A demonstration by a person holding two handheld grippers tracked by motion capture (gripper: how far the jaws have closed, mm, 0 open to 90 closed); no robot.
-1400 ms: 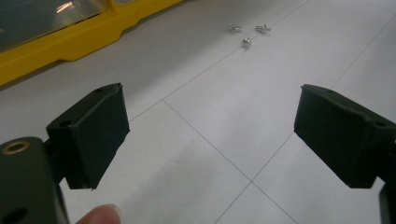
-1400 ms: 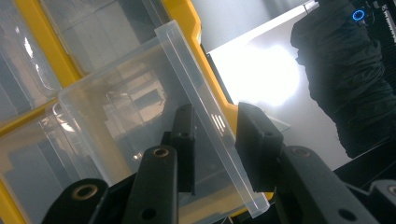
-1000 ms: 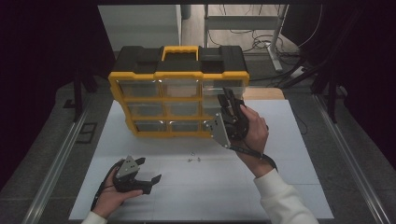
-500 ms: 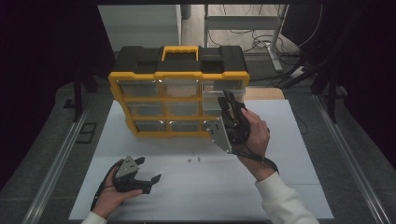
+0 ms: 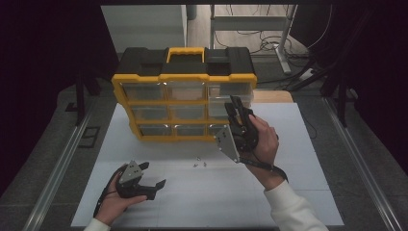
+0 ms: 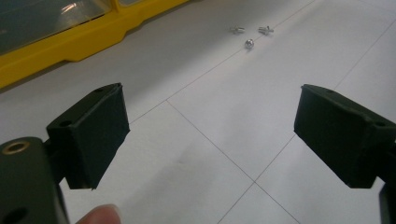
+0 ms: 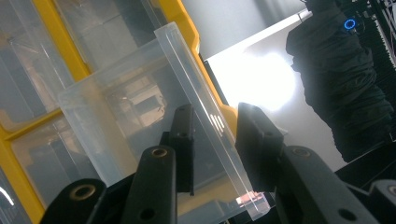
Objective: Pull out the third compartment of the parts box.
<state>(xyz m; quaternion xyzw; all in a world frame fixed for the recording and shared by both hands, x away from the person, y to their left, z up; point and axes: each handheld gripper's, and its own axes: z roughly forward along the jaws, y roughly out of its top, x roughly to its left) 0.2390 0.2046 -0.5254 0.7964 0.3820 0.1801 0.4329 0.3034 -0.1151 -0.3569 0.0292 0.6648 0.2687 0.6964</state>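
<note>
A yellow and black organiser (image 5: pixel 185 103) with clear drawers stands upright at the back of the white table (image 5: pixel 288 192). My right gripper (image 5: pixel 237 114) is at its right column, shut on the wall of a clear drawer (image 7: pixel 130 116) that sticks partly out of the yellow frame (image 7: pixel 182 23). In the right gripper view the right gripper (image 7: pixel 215 140) has one jaw on each side of that wall. My left gripper (image 5: pixel 153 182) rests low on the table at the front left, open and holding nothing. Its jaws stand wide apart in the left gripper view (image 6: pixel 210 130).
Three small metal screws (image 5: pixel 199 163) lie loose on the table in front of the organiser, ahead of the left gripper (image 6: pixel 250 35). The organiser's yellow base (image 6: pixel 70 42) is close on that gripper's left. Dark floor and a desk frame lie beyond the table.
The right hand has shifted slightly at the organiser's right column while holding the drawer. The left gripper has stayed in place and open.
</note>
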